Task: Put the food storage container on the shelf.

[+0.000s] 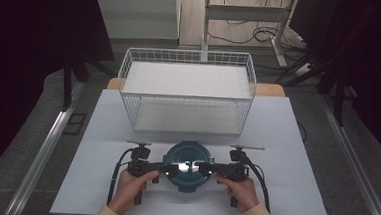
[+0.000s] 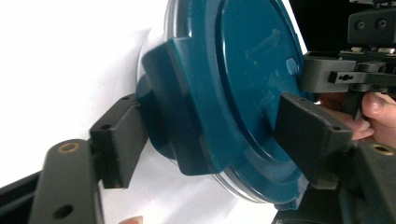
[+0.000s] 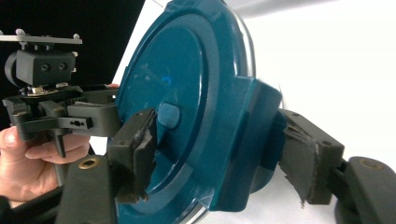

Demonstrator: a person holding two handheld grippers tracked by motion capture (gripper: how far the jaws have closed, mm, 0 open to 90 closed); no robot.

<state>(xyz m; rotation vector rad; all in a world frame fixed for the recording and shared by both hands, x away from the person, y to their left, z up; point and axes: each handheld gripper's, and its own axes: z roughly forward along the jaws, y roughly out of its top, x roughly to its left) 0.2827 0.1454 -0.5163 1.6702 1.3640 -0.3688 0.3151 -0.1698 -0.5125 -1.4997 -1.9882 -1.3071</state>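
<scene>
High view: one white table (image 1: 98,192); one white wire basket (image 1: 187,90) at the far side, with one flat white sheet on its floor; one round teal container (image 1: 187,166) with a lid on, sitting on the table just in front of the basket, between the two grippers; two hands, two grippers, one cable off each.

Left gripper (image 1: 167,169) comes in from the container's left side, right gripper (image 1: 202,169) from its right; both lie level, jaws pointing inward at each other across the lid; two bright glare spots on the lid centre, so the jaw tips are hard to read there.

Left gripper view: two black jaws straddle the container's rim at one side latch (image 2: 180,116); one pad lies over the lid top, the other sits beside the body under the latch; jaws roughly half closed; can't tell whether the pads press or just bracket the rim. Right gripper (image 2: 348,77) and one hand show beyond the lid.

Right gripper view: same picture mirrored; two jaws either side of the rim at the second latch (image 3: 254,140); one worn pad against the lid top near a small raised tab (image 3: 169,115), the other pad close to the body; jaws partly closed; firm grip not confirmed. Left gripper (image 3: 88,122) and one hand show past the lid.

Count of latches seen: two, one per side.
</scene>
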